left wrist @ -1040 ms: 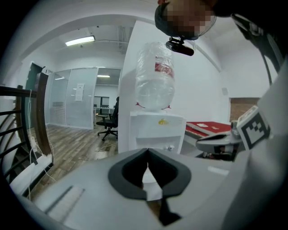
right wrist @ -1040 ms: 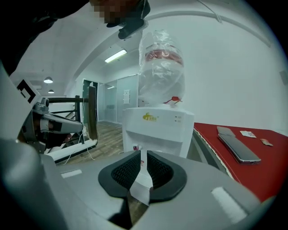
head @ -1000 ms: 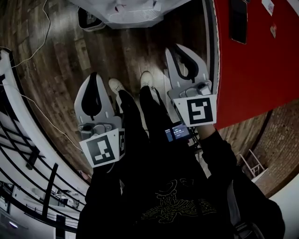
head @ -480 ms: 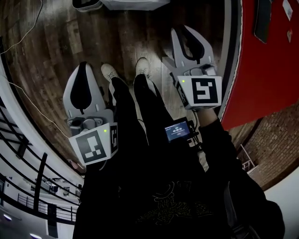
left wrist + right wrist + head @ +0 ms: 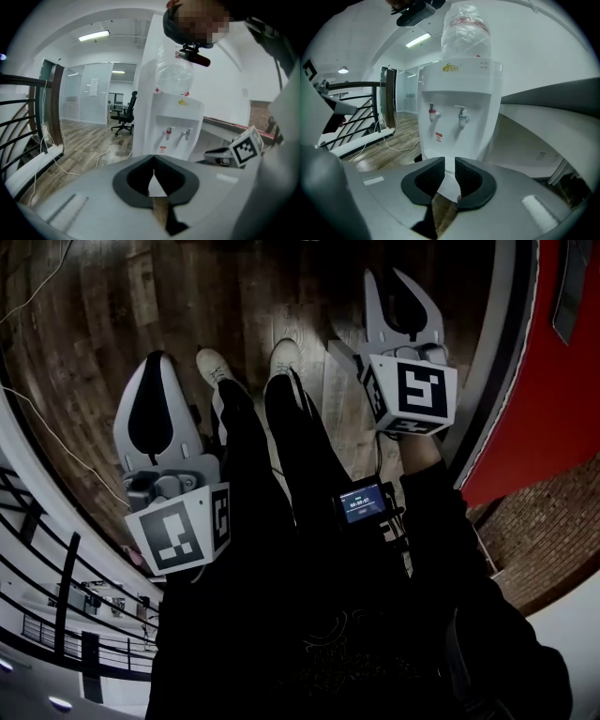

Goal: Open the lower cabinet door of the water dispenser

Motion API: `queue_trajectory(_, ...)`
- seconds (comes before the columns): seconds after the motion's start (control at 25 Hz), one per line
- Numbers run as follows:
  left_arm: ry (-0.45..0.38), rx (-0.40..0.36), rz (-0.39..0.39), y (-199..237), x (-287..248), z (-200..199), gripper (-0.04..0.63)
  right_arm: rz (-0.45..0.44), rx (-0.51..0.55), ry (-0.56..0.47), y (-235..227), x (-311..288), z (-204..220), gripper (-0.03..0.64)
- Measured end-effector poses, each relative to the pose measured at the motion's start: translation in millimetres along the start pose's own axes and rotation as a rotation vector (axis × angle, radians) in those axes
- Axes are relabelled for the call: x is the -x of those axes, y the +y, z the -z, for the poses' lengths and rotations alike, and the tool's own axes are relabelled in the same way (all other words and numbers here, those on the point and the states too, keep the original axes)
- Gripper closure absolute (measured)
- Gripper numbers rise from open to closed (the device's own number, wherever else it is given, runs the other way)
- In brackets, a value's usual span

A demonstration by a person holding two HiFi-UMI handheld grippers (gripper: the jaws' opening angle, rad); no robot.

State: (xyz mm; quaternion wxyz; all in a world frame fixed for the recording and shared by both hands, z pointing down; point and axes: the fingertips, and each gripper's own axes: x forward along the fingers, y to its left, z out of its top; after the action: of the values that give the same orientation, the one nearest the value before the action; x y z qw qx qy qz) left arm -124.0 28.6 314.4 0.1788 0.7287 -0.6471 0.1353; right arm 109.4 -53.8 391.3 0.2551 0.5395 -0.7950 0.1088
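The white water dispenser (image 5: pixel 459 117) stands straight ahead in the right gripper view, with a clear bottle (image 5: pixel 466 33) on top and a red and a blue tap (image 5: pixel 462 116). Its lower cabinet is mostly hidden behind my jaws. My right gripper (image 5: pixel 450 164) is open; its jaws have just been opening, with a narrow gap and nothing between them. It is short of the dispenser, not touching it. My left gripper (image 5: pixel 153 157) is shut and empty, further left, with the dispenser (image 5: pixel 176 129) ahead to its right. In the head view the left gripper (image 5: pixel 157 356) and right gripper (image 5: pixel 386 279) hang over the wooden floor.
A red panel (image 5: pixel 562 381) runs along the right. The person's legs and white shoes (image 5: pixel 214 362) stand between the grippers. A black railing (image 5: pixel 23 117) and floor cables (image 5: pixel 105 152) lie left. An office chair (image 5: pixel 125 115) stands farther back.
In the head view the right gripper moved up the picture and its jaws parted slightly. The left gripper drifted left. The dispenser's base slid out of the head view's top.
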Motion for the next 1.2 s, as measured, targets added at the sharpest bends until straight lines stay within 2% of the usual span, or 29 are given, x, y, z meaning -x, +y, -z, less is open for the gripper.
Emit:
queue_trajectory(0.36, 0.011, 0.019, -0.018, 9.1, 2.5, 14.5, 0.588, 0.066, 0.055, 0.016, -9.0, -20.2, 22.7, 0.549)
queue_trajectory(0.56, 0.01, 0.043, 0.005, 2.8, -0.2, 17.5, 0.588, 0.144, 0.1, 0.011, -26.3, -22.1, 31.2, 0.561)
queue_trajectory(0.88, 0.008, 0.06, 0.022, 5.1, -1.8, 16.2, 0.588, 0.177, 0.112, 0.084, -36.9, -52.3, 62.8, 0.568)
queue_trajectory(1.08, 0.019, 0.056, 0.015, 8.9, 1.6, 19.2, 0.588, 0.187, 0.156, 0.115, -45.8, -74.4, 74.3, 0.566)
queue_trajectory(1.2, 0.027, 0.058, 0.008, 9.8, 3.5, 21.9, 0.588, 0.162, 0.187, 0.152, -47.1, -90.4, 83.6, 0.524)
